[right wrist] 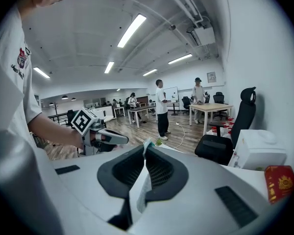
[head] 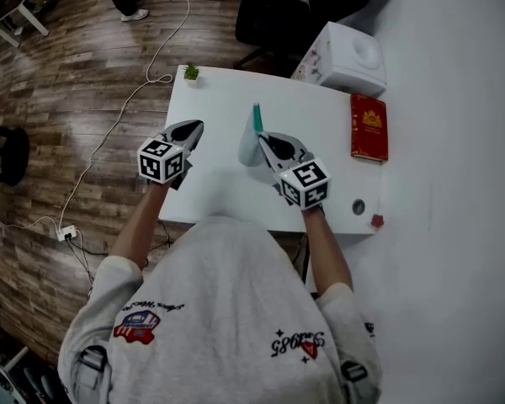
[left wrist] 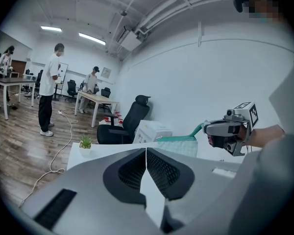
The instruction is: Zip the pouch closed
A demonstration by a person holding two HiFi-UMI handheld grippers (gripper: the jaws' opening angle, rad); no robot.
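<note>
the right claw (right wrist: pixel 146 153) is pinched shut on the pouch (right wrist: pixel 138 192). in its own view a thin pale strip of fabric runs down the slit between the two jaws, and a small tuft pokes out past the tips. the claw's own body hides most of the pouch there, so the zip and its slider cannot be made out. in the head view the pouch hangs off the front of this claw, tilted up from the white table (head: pixel 219 99), with a teal edge standing beyond the tips. the claw covers the pouch's near side, and whether its lower corner touches the table is hard to tell.

the left claw (left wrist: pixel 146 153) has its jaws pressed together with nothing between them; only table shows through the gap below the tips. it sits to the left of the pouch, apart from it. from this claw the pouch shows ahead and to the right, a pale mesh panel with a teal top edge and a teal tab reaching to the right claw's tips.

further out, beyond the right claw and to its right, a red booklet (head: pixel 369 127) lies flat on the table. past it a white box (head: pixel 349 57) sits at the far edge. a small potted plant (head: pixel 191 72) stands at the far corner ahead of the left claw. a black chair (head: pixel 273 19) stands beyond the table's far edge.
</note>
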